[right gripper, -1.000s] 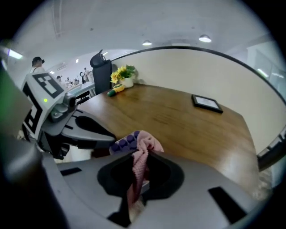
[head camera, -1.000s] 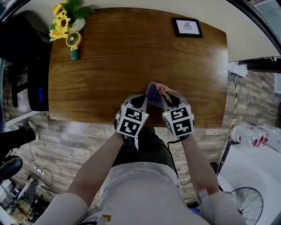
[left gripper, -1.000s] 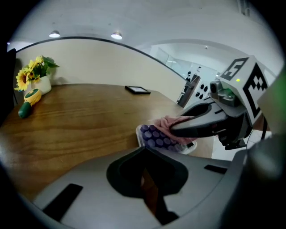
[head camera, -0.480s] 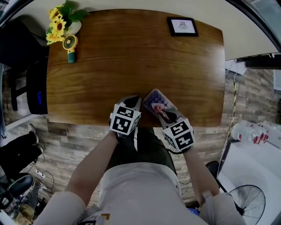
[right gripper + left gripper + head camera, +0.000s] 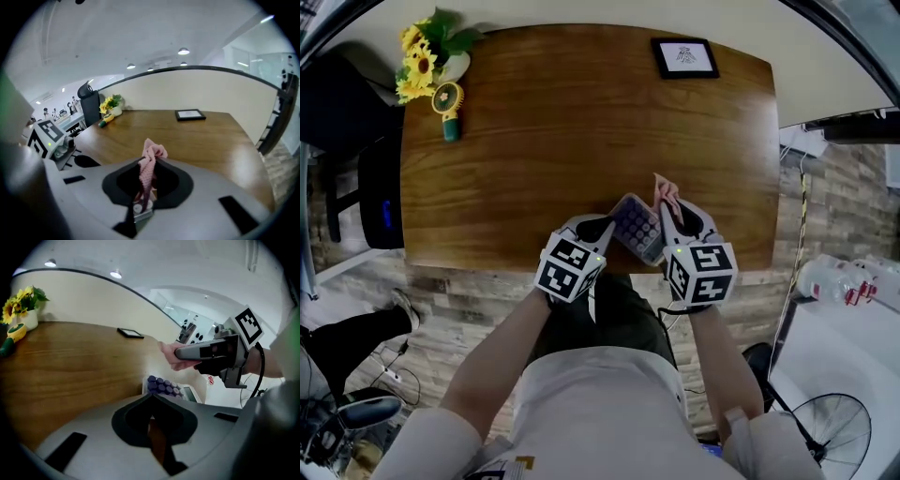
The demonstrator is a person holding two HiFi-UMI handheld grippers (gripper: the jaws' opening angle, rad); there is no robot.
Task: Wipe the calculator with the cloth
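Pinches the calculator (image 5: 636,228) by its near edge in the closed left gripper (image 5: 602,228), lower centre of head view, at the wooden table's (image 5: 581,122) front edge. Clamps the pink cloth (image 5: 666,190) in the right gripper (image 5: 673,211), just right of the calculator.

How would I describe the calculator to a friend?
At the near edge of the wooden table, between the left gripper and right gripper, is the calculator. Rows of purple keys set it apart from the pink cloth beside it.

No text, label or number can be read.
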